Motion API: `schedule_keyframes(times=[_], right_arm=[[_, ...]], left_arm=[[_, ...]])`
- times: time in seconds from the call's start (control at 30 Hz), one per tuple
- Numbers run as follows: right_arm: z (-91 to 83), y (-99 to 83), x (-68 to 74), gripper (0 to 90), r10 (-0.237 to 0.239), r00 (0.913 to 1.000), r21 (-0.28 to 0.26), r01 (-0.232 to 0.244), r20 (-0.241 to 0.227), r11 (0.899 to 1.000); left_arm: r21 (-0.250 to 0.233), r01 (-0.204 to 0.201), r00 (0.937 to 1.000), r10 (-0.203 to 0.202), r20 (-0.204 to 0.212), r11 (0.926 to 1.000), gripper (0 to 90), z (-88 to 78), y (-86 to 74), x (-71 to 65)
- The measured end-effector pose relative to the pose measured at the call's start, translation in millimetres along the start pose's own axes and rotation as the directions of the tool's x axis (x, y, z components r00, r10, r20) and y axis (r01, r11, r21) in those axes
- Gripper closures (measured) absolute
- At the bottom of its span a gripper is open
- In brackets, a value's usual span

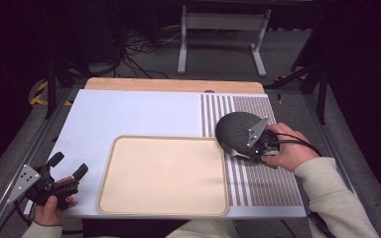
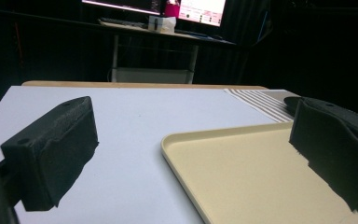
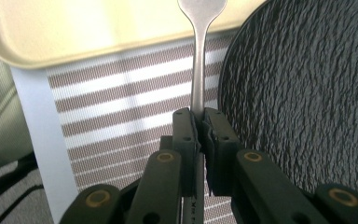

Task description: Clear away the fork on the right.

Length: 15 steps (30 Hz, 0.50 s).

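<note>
Item: metal utensil (image 3: pixel 198 60), centre of right gripper view; thin, stiff, probably light and slippery. Right gripper (image 3: pixel 199 122) clamps its handle mid-shaft. Left gripper (image 1: pixel 68 167), lower left, wide apart, empty.

Parted gripper (image 2: pixel 193 154) over beige tray (image 2: pixel 242 177)

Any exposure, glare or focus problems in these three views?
High view: table evenly lit, surroundings nearly black. Left gripper view: the monitor behind is blown out, the near tool pads soft. Right gripper view: the beige tray glares to near white, the utensil's head is cropped and bright.
</note>
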State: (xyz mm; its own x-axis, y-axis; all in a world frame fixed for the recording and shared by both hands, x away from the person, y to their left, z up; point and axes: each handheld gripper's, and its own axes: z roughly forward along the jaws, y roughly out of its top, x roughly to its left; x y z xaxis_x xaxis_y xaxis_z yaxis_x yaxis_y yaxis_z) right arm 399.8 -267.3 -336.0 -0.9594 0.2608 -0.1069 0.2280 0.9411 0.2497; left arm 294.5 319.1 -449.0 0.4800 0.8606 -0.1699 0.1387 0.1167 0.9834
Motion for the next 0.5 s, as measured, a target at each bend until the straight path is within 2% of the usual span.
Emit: schedule_keyframes(times=[0.07,0.17,0.3,0.37,0.5], right_arm=[[-0.8,0.7,-0.2,83.9,0.001,1.0,-0.003,-0.001,-0.005,1.0],[-3.4,5.0,1.0,84.0,0.058,0.9982,-0.048,-0.059,-0.013,0.997],[-4.8,11.4,1.7,84.0,0.096,0.9953,-0.069,-0.096,-0.01,0.993],[-5.3,17.3,2.9,83.9,0.138,0.9902,-0.084,-0.139,-0.024,0.987],[-5.3,25.5,4.8,83.9,0.168,0.9852,-0.096,-0.171,-0.033,0.981]], left_arm=[[0.001,-0.002,1.0,0.002,0.002,1.0,1.6,0.1,0.0,0.0],[0.001,0.001,1.0,-0.001,0.001,1.0,1.6,0.4,-0.3,-0.3],[0.001,0.002,1.0,-0.002,0.001,1.0,1.6,0.4,-0.3,-0.2],[0.0,0.002,1.0,-0.002,0.001,1.0,1.6,0.6,-0.4,-0.4],[0.001,0.003,1.0,-0.003,0.001,1.0,1.6,0.3,-0.2,-0.1]])
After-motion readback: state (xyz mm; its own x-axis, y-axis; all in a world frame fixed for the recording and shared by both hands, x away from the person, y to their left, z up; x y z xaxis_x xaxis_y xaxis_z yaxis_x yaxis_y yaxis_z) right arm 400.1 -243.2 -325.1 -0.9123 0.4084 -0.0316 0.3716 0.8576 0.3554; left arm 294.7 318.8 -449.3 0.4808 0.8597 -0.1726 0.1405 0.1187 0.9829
